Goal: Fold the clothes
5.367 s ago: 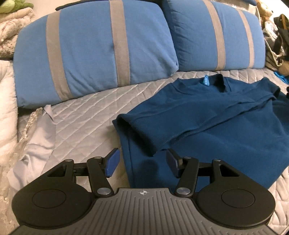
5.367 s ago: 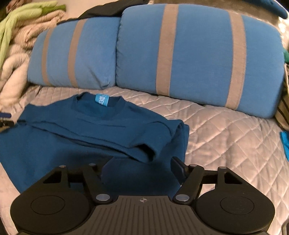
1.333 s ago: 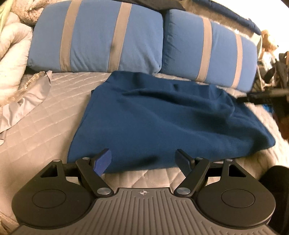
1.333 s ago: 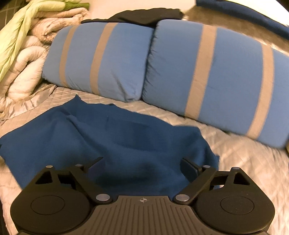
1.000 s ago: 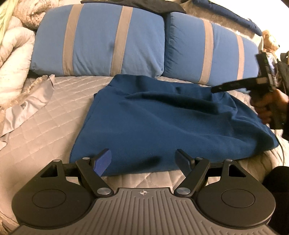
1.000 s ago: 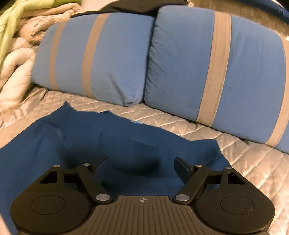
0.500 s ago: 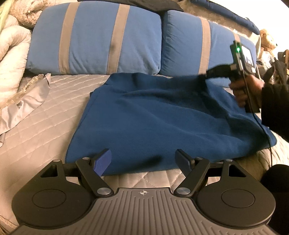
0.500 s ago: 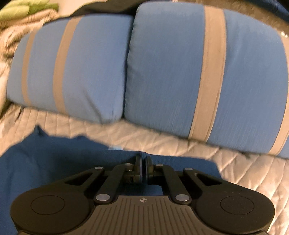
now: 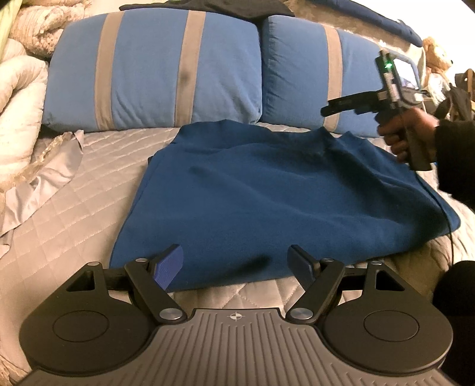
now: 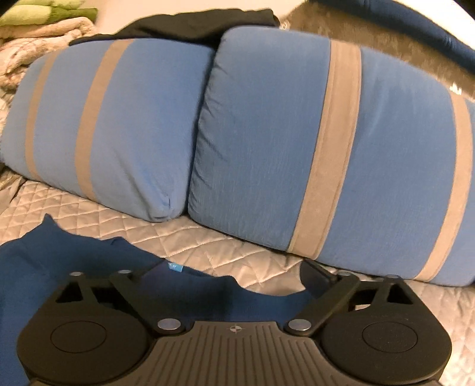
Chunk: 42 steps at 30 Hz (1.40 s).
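A dark blue sweater point(image 9: 267, 202) lies folded over on the quilted bed point(image 9: 74, 213), its near hem just past my left gripper point(image 9: 234, 262). That gripper is open and holds nothing, low above the bedding. In the left wrist view a hand point(image 9: 406, 133) holds my right gripper point(image 9: 329, 110) above the sweater's far right corner. In the right wrist view my right gripper point(image 10: 222, 277) is open over the sweater's collar edge point(image 10: 207, 285), beside a small light blue tag point(image 10: 175, 267), and grips nothing.
Two blue pillows with grey stripes point(image 9: 154, 68) point(image 9: 320, 74) stand along the head of the bed just behind the sweater. A crumpled grey cloth point(image 9: 38, 178) and cream blankets point(image 9: 17, 89) lie at the left. A dark garment point(image 10: 193, 20) rests on the pillows.
My right gripper, shut at the sweater's collar edge half a second ago, has opened and lifted slightly. The left gripper has stayed open in place.
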Tool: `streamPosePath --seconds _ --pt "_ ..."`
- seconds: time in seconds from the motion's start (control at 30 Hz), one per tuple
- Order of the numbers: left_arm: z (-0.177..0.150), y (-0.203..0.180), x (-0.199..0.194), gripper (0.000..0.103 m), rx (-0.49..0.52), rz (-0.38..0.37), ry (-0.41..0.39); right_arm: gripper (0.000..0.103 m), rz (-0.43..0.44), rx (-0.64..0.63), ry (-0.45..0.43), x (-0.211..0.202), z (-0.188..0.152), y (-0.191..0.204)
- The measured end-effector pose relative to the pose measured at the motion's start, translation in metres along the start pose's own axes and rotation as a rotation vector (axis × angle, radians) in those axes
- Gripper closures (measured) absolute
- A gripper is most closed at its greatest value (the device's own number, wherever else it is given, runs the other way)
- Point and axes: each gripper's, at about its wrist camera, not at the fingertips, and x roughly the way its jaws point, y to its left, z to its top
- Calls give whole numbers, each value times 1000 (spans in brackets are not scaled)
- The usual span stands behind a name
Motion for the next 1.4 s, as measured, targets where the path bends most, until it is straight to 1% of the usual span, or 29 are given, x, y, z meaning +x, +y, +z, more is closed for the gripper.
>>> streamPosePath --seconds 0.03,0.17,0.27,0.5,0.63,0.87,1.13,1.3,1.4 --pt "0 0 0 26 2 3 0 1 -4 -21 4 -7 -1 0" --pt "0 -1 -1 26 9 17 -6 0 -31 -80 14 -35 -9 0" --pt "0 -2 -1 26 22 27 -12 0 -35 -55 24 -54 -19 -9" --pt "0 -9 0 26 89 39 -13 0 -48 3 52 -96 -46 -34" --pt "-1 -12 -2 26 109 60 -23 0 -46 30 64 -117 -62 -45" --pt "-1 -10 -4 26 90 86 -21 0 -47 54 91 -154 -97 -59" --pt "-1 -13 -4 26 110 109 -16 0 -56 98 151 -177 -135 -78" --pt "-1 -13 -5 26 111 111 -16 0 -55 146 180 -182 -148 -94" --pt "-2 -13 -5 26 112 111 -14 0 -69 157 185 -185 -151 -99"
